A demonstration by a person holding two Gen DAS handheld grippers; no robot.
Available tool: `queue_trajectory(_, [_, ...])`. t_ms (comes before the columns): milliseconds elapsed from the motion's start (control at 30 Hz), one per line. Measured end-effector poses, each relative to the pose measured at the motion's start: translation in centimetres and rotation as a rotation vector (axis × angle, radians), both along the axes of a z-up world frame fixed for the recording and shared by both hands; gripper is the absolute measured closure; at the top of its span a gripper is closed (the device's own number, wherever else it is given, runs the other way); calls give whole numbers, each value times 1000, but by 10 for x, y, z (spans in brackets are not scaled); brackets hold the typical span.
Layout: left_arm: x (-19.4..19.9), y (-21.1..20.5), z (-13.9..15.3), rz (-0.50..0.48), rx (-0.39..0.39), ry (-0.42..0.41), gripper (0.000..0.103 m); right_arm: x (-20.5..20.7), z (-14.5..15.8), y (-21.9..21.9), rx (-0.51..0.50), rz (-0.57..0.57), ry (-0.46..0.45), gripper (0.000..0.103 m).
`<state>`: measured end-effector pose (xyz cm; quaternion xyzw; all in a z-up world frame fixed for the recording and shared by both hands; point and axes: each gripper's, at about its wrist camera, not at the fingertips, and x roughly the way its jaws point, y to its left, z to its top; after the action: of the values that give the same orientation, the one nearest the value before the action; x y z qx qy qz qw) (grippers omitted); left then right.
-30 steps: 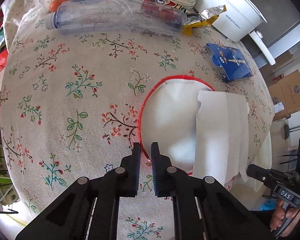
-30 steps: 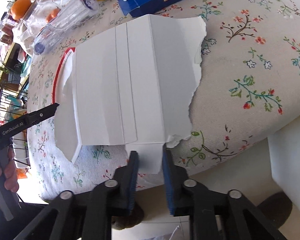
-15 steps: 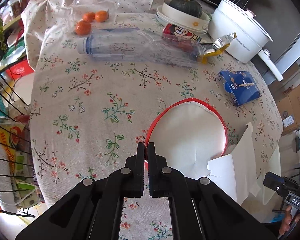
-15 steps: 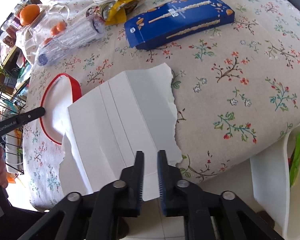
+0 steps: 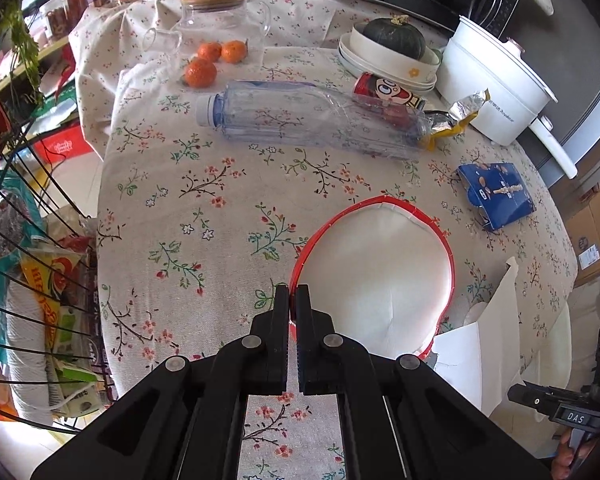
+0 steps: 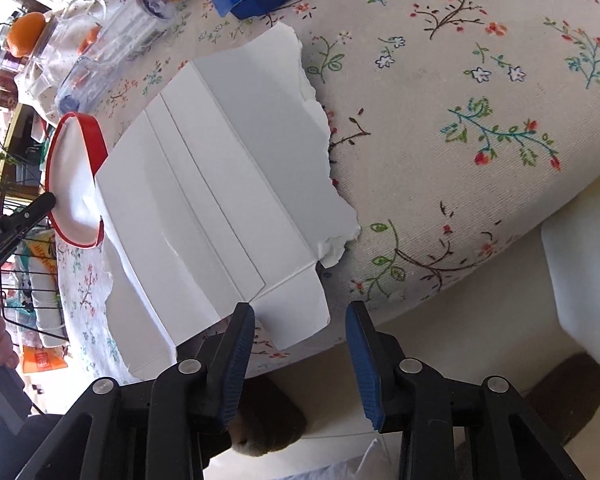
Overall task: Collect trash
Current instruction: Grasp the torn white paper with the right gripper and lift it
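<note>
A white paper plate with a red rim (image 5: pixel 376 280) lies on the flowered tablecloth. My left gripper (image 5: pixel 292 300) is shut on its near left rim. The plate also shows in the right wrist view (image 6: pixel 74 176). A torn white cardboard piece (image 6: pixel 228 184) lies at the table edge, partly over the plate; it also shows in the left wrist view (image 5: pixel 484 332). My right gripper (image 6: pixel 300 320) is open, its fingers either side of the cardboard's near flap without touching it. An empty plastic bottle (image 5: pixel 312 120), a red can (image 5: pixel 388 90), a yellow wrapper (image 5: pixel 456 116) and a blue snack box (image 5: pixel 496 196) lie farther back.
A white cooker (image 5: pixel 496 92), stacked bowls with a squash (image 5: pixel 392 52), a glass pitcher (image 5: pixel 220 28) and tangerines (image 5: pixel 200 72) stand at the back. A wire rack of packets (image 5: pixel 28 300) stands left of the table. A white bin (image 6: pixel 580 280) stands right of the table edge.
My left gripper closed on the plate's rim and drew back. My right gripper pulled the cardboard toward the table edge, off most of the plate, then opened and released it.
</note>
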<state>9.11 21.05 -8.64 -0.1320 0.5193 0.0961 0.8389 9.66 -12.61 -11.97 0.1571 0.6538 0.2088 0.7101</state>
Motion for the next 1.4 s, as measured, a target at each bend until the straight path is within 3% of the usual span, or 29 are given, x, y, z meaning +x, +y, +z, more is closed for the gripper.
queue_trajectory(67, [-1, 3, -1, 4, -3, 2, 101, 3, 0, 1, 27, -15, -5, 74])
queue_trajectory(133, [-3, 5, -1, 9, -9, 2, 101, 6, 2, 2, 67, -25, -5, 90])
queue_trajectory(300, [-4, 5, 3, 11, -25, -14, 101, 10, 25, 6, 78, -36, -99, 100])
queue_trajectory(833, [14, -51, 18, -101, -43, -51, 101, 28, 103, -59, 47, -216, -368, 103])
queue_trajectory(1100, [25, -96, 33, -182, -36, -89, 101, 26, 129, -96, 63, -274, -436, 103])
queue_trajectory(1400, [37, -147, 50, -271, -84, -129, 101, 17, 148, -148, 77, -368, -487, 103])
